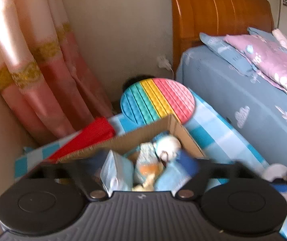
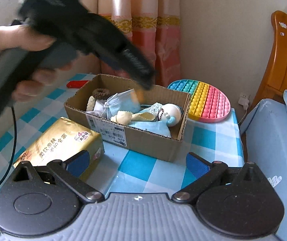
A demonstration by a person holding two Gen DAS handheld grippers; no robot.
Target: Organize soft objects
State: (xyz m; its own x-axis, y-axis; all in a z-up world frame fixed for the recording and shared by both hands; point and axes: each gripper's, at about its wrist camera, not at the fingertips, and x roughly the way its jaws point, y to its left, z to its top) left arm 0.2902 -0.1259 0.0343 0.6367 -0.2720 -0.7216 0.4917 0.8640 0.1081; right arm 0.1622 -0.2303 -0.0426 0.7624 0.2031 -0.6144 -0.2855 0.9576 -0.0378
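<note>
A cardboard box (image 2: 135,138) stands on a blue-checked table (image 2: 135,166). It holds soft things: blue face masks (image 2: 119,104), a brown hair scrunchie (image 2: 101,93), a cream cloth (image 2: 131,117) and a white-and-blue doll (image 2: 169,113). The box also shows in the left wrist view (image 1: 175,126). My left gripper (image 2: 143,80) hovers over the box, blurred; its fingers spread wide in its own view (image 1: 143,168) with nothing between them. My right gripper (image 2: 137,160) is open and empty in front of the box. A gold tissue pack (image 2: 63,142) lies left of the box.
A rainbow pop-it mat (image 2: 205,100) lies behind the box at the table's far right. A red object (image 2: 77,84) lies at the far left. Pink curtains (image 2: 143,30) hang behind. A bed with a blue sheet (image 2: 274,140) and wooden headboard (image 2: 284,60) stands right of the table.
</note>
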